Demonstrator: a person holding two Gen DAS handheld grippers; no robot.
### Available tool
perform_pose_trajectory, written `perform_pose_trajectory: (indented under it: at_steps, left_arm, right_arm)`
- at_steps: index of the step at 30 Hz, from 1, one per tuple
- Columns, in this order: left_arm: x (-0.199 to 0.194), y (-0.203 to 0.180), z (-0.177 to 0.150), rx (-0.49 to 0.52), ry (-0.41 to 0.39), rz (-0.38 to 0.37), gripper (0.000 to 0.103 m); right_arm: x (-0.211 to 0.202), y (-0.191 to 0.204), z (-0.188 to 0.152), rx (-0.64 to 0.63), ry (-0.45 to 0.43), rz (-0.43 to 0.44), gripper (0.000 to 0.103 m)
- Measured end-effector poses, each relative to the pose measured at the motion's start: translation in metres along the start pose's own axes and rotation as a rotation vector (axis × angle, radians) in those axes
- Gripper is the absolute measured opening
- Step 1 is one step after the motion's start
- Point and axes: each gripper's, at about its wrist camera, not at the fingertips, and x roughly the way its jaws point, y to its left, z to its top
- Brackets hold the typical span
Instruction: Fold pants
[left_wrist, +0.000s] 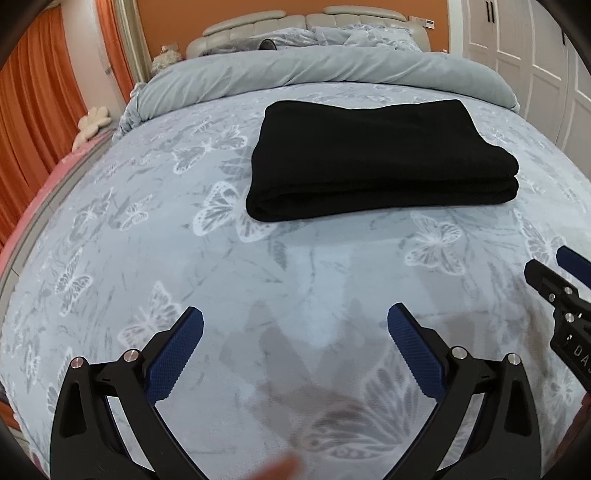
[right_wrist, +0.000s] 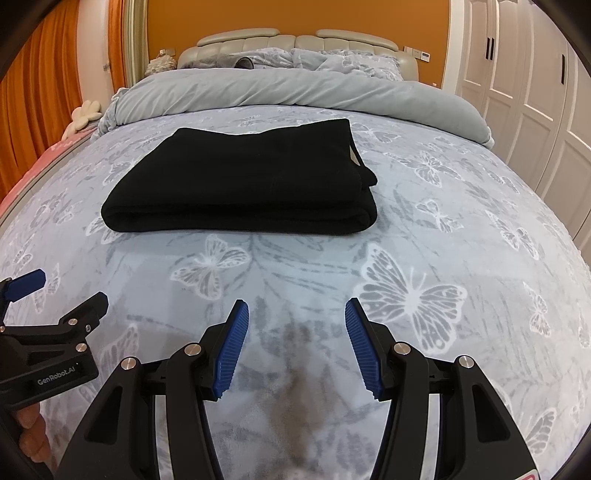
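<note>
Butterfly-print bedding (left_wrist: 207, 273) carries the black pants (left_wrist: 376, 158), folded into a thick, soft, limp stack of layers best taken at its doubled near edge, lying well ahead of the left gripper (left_wrist: 295, 343) and right gripper (right_wrist: 297, 339), both spread open, empty and apart from it.
</note>
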Motion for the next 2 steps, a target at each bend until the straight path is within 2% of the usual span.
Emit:
perform_pose_trajectory:
  at_steps: [2]
  left_arm:
    - [0.0020,0.0015,0.0000,-0.007,0.009,-0.004,0.098]
  right_arm:
    - [-0.0005,0.0000,-0.0003,-0.003,-0.007,-0.005,0.060]
